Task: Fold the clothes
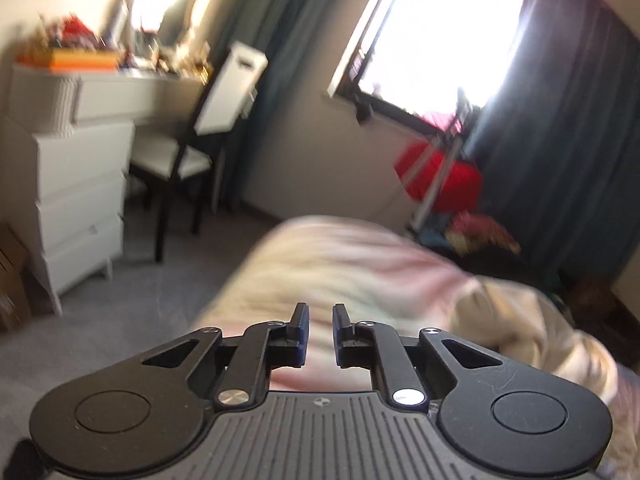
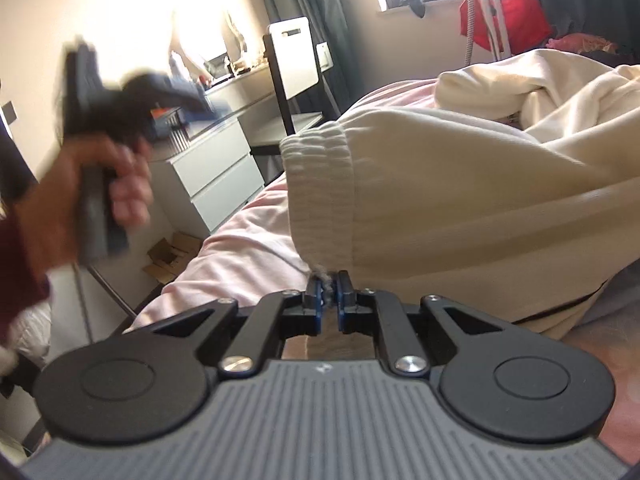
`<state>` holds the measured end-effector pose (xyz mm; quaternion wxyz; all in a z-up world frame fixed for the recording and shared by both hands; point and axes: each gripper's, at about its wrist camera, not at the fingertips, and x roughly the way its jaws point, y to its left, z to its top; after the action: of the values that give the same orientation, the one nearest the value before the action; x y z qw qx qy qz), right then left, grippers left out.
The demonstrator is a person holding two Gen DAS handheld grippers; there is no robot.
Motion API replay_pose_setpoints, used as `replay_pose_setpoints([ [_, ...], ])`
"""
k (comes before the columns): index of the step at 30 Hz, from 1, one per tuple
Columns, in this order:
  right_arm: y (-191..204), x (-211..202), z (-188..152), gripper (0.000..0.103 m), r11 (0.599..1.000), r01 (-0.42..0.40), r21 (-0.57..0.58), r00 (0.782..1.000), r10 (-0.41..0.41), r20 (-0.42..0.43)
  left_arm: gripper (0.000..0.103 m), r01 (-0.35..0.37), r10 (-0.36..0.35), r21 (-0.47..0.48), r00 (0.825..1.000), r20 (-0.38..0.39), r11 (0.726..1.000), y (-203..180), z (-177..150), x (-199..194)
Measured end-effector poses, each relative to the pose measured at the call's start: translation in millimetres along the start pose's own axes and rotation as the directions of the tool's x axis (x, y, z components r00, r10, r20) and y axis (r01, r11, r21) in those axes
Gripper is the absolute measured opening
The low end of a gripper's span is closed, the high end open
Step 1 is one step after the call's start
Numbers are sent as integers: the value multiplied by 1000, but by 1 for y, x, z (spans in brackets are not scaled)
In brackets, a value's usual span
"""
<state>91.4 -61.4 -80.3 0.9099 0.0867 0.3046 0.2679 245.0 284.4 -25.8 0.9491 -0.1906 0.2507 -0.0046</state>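
Garment: we see cream sweatpants (image 2: 460, 184) lying bunched on the bed, filling the right wrist view from 12 to 3 o'clock, with the ribbed waistband (image 2: 320, 192) turned toward us at centre.
Garment in the left view: a blurred cream heap (image 1: 532, 328) sits at 4 o'clock on the bedding.
Right gripper: our right gripper (image 2: 328, 300) has its jaws pinched onto the frayed lower corner of the waistband, the cloth caught between the blue pads.
Left gripper: our left gripper (image 1: 321, 336) hangs above the bed with its jaws parted and nothing between them; from the right wrist view we see it blurred (image 2: 120, 96) at 10 o'clock, well apart from the sweatpants, gripped by a hand (image 2: 100, 184).
Bed: pink bedding (image 2: 240, 256) lies under the sweatpants.
Beyond the bed: we see a white dresser (image 1: 80, 200) at 9 o'clock, a chair (image 1: 192, 152) beside it, a bright window (image 1: 444, 32) at 1 o'clock with dark curtains (image 1: 568, 160), and a red bundle (image 1: 440, 184) below the sill.
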Motion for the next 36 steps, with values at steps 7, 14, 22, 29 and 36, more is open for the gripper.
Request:
replay_pose_setpoints([
  [7,-19,-61,6,9,998,57,25,997,-59,51,67,178,-189,-94,972,-138,980,-37,-48,36],
  [14,-50,-112,-26,9,992,128,4,990,-128,50,81,49,-55,-35,980,-192,998,-77,-64,52],
  [22,-65,-123,-46,9,993,115,31,992,-117,45,46,8,-25,-56,954,-298,998,-95,-93,69],
  [29,-54,-106,-43,9,998,44,41,999,-44,9,15,-46,67,100,975,-211,994,-124,-61,58],
  [36,23,-40,-13,9,987,-154,-36,987,152,-47,14,-186,203,267,978,-38,945,-116,25,28],
])
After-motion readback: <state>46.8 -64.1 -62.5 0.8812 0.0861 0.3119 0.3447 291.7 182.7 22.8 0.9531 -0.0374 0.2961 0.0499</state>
